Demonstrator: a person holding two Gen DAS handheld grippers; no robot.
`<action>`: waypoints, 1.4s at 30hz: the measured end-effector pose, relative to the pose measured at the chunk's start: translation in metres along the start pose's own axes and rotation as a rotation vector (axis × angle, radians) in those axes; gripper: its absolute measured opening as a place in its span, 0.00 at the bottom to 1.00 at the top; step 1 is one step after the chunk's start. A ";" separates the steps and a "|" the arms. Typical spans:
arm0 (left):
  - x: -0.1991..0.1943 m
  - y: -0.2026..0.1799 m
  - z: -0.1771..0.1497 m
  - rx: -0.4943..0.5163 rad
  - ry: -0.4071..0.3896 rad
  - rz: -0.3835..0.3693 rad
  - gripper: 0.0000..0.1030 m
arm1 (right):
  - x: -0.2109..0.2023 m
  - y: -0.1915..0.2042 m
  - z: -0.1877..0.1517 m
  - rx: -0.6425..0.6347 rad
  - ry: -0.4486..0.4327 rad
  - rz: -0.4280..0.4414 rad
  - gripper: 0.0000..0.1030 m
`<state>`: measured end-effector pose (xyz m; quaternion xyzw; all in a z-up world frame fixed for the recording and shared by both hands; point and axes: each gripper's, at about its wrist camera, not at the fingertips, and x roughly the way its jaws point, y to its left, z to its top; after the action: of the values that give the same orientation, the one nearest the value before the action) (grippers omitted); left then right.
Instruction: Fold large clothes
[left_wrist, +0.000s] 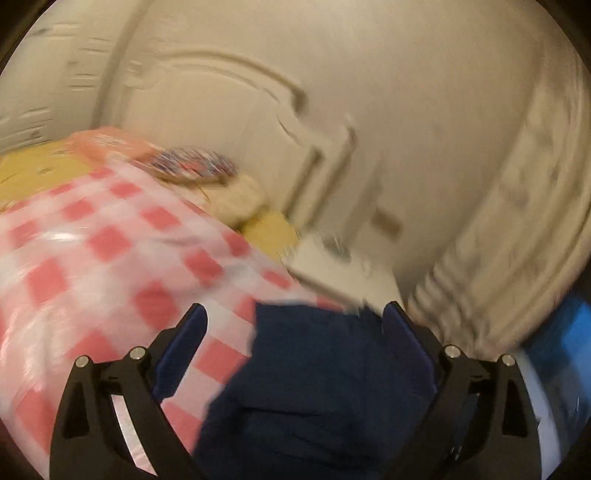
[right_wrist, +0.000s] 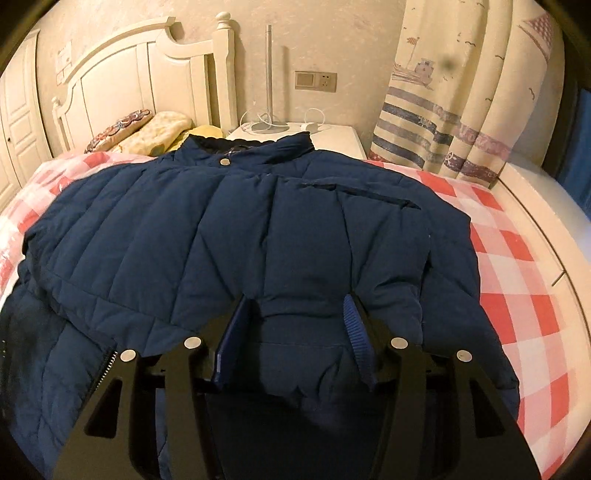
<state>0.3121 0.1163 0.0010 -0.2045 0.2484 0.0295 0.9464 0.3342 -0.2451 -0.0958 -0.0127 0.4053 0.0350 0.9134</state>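
Observation:
A navy quilted puffer jacket (right_wrist: 207, 236) lies spread on a red-and-white checked cover (right_wrist: 517, 266) on the bed, collar toward the headboard. My right gripper (right_wrist: 297, 306) is closed on a bunched fold of the jacket's near sleeve, with the fabric pinched between both blue pads. In the blurred left wrist view, my left gripper (left_wrist: 293, 314) is wide open. A part of the navy jacket (left_wrist: 314, 387) lies between and below its fingers, touching neither visibly. The checked cover (left_wrist: 92, 258) shows to its left.
A white headboard (right_wrist: 147, 70) and pillows (right_wrist: 155, 129) stand at the far end. A white bedside table (right_wrist: 332, 136) holds a lamp (right_wrist: 269, 81) and cables. A striped curtain (right_wrist: 461, 110) hangs at the right. The bed's white edge (right_wrist: 535, 221) runs along the right.

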 end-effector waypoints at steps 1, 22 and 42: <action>0.017 -0.009 -0.005 0.020 0.039 0.001 0.92 | 0.001 0.001 -0.001 -0.001 0.000 -0.002 0.50; 0.189 -0.046 -0.039 0.252 0.406 0.214 0.96 | 0.002 0.001 0.000 -0.007 0.000 0.034 0.61; 0.164 -0.103 -0.115 0.540 0.311 0.099 0.98 | -0.025 -0.029 -0.005 0.148 -0.144 0.154 0.75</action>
<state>0.4189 -0.0316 -0.1308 0.0647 0.3986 -0.0231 0.9146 0.3157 -0.2755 -0.0807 0.0882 0.3398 0.0759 0.9333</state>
